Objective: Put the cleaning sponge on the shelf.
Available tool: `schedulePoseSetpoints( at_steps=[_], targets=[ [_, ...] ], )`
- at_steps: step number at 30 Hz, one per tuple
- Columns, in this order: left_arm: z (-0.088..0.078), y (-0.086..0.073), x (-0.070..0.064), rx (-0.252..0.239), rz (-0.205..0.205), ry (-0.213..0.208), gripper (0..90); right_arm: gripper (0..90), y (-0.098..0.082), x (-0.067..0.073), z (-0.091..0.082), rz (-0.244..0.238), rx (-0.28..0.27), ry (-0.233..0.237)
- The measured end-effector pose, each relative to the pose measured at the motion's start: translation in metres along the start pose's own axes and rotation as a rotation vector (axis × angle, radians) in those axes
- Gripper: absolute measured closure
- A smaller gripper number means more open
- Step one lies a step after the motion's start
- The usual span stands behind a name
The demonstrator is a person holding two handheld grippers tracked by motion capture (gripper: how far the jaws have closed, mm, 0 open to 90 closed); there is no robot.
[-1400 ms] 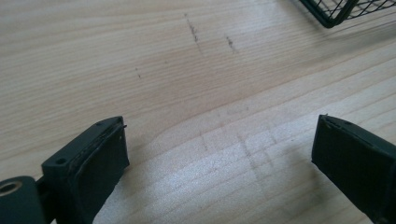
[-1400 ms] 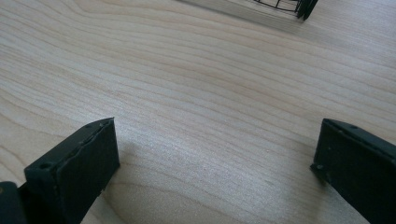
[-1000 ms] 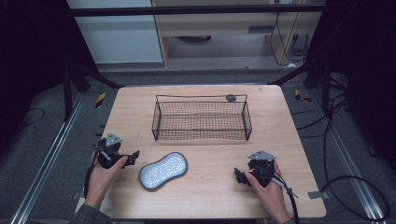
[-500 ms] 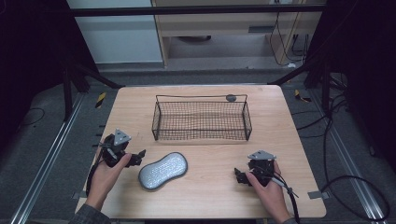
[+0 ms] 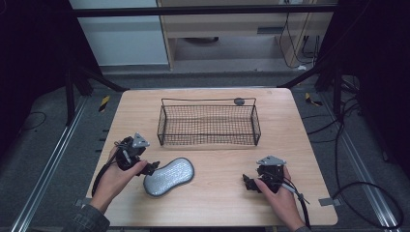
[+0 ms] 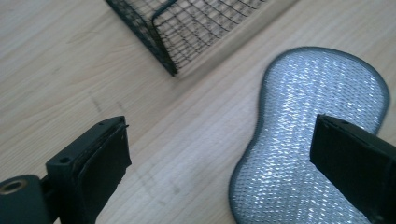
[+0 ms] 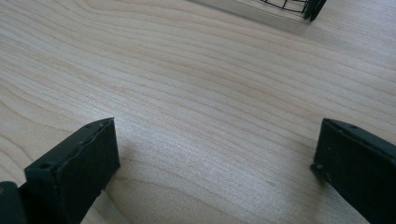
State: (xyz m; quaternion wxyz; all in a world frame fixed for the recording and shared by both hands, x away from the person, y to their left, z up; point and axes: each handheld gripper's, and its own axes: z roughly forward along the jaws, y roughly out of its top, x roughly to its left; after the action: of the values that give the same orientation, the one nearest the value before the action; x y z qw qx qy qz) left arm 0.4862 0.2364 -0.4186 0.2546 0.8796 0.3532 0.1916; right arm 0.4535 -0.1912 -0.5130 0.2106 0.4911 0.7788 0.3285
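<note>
Approach step — left gripper (image 5: 151, 167), jaws spread, at the silver scrubber pad's (image 5: 169, 176) left end, near the wire basket (image 5: 208, 124) — next: straddle its edge, close; right gripper (image 5: 249, 183) spread, idle.

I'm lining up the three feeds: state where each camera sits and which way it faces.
High view: above the person's side, looking forward and down on the table; forearms, left tongs, right tongs.
Left gripper view: on the left tongs, facing the silver scrubber and wire basket.
Right gripper view: on the right tongs, facing bare wood.
Shared: scrubber, basket.
</note>
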Motion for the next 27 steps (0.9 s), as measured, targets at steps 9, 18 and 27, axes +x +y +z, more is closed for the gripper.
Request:
schedulePoseSetpoints(
  at_steps=[9, 18, 27],
  targets=[
    [0.007, 0.016, -0.02, 0.063, 0.093, -0.048, 4.6, 0.3, 0.0, 0.0, 0.0, 0.004, -0.005, -0.001],
    [0.016, 0.024, -0.029, 0.097, 0.117, -0.079, 5.0, 0.3, 0.0, 0.001, 0.001, 0.004, -0.005, -0.003],
    [0.016, 0.029, -0.033, 0.129, 0.133, -0.109, 4.7, 0.3, 0.0, 0.001, 0.001, 0.005, -0.005, -0.001]
  ],
)
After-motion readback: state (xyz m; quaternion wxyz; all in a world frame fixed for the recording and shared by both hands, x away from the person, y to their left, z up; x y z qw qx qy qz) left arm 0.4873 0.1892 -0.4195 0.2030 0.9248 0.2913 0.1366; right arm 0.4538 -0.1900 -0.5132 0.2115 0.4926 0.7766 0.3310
